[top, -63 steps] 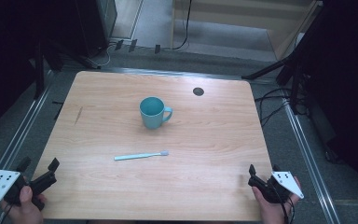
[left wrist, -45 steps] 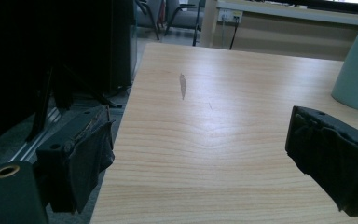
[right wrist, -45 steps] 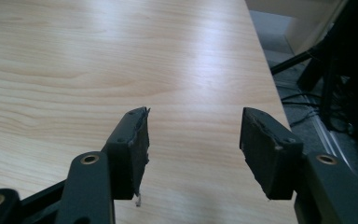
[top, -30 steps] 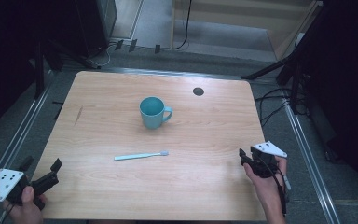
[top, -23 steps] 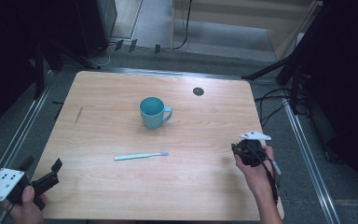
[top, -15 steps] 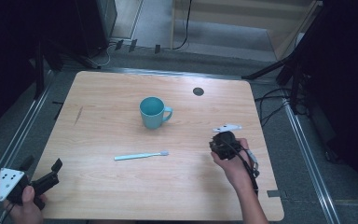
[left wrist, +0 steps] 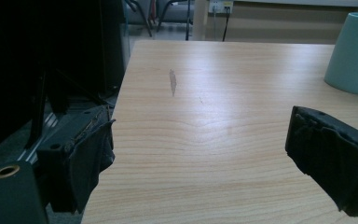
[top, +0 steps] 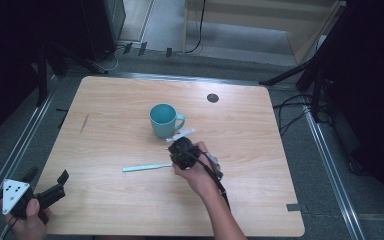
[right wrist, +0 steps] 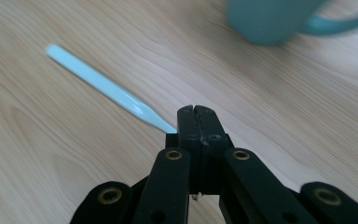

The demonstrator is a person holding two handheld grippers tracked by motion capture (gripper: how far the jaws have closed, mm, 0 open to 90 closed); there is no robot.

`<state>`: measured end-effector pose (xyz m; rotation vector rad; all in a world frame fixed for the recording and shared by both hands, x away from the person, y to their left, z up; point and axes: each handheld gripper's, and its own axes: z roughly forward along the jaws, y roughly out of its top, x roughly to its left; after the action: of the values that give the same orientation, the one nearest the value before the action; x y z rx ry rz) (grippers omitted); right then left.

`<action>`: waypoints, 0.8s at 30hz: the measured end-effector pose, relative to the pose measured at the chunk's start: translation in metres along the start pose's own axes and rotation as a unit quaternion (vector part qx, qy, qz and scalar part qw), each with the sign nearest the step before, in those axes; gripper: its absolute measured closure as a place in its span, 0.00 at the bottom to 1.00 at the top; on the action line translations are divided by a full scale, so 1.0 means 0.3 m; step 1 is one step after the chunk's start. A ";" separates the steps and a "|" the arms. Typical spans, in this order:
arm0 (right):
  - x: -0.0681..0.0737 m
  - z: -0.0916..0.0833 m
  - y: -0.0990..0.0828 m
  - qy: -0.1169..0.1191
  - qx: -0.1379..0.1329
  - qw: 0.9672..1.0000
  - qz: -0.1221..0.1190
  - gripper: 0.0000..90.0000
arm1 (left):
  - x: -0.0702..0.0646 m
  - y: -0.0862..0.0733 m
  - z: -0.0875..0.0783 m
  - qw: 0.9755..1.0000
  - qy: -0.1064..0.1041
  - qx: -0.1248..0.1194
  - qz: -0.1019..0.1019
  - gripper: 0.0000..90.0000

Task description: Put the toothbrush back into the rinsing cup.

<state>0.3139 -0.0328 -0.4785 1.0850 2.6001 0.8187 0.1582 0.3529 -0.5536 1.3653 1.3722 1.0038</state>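
Right gripper (right wrist: 199, 112) pressed together at the near end of the toothbrush (right wrist: 107, 91)

Its jaws have just been closing and now meet pad to pad, nothing seen between them; the tip sits right at the toothbrush end, which runs under it, so contact cannot be judged. The left gripper (top: 47, 180) stands wide apart over the table's (top: 260, 200) near left corner, holding nothing. On the table: one toothbrush just in front of one mug (top: 164, 120), two grippers
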 end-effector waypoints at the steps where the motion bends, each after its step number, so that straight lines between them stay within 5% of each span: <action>1: 0.025 0.018 0.019 0.007 0.002 1.000 -0.005 1.00 | -0.001 0.000 0.000 1.000 0.000 0.000 0.001 0.09; 6: 0.147 0.116 0.109 0.038 0.009 0.999 -0.033 1.00 | -0.001 -0.001 0.000 1.000 -0.001 -0.002 0.001 0.09; 12: 0.254 0.217 0.177 0.044 0.040 0.997 -0.053 1.00 | -0.001 -0.001 -0.001 1.000 -0.004 -0.003 0.001 0.09; 17: 0.285 0.266 0.198 0.054 0.046 0.996 -0.051 1.00 | -0.003 -0.001 0.000 1.000 -0.005 -0.002 0.005 0.09; 24: 0.344 0.313 0.208 0.062 0.062 0.993 -0.078 1.00 | -0.004 0.000 0.001 1.000 -0.007 -0.002 0.006 0.09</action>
<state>0.3140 0.1148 -0.5186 0.8707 2.8307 0.7189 0.1584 0.3516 -0.5536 1.3769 1.3526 1.0017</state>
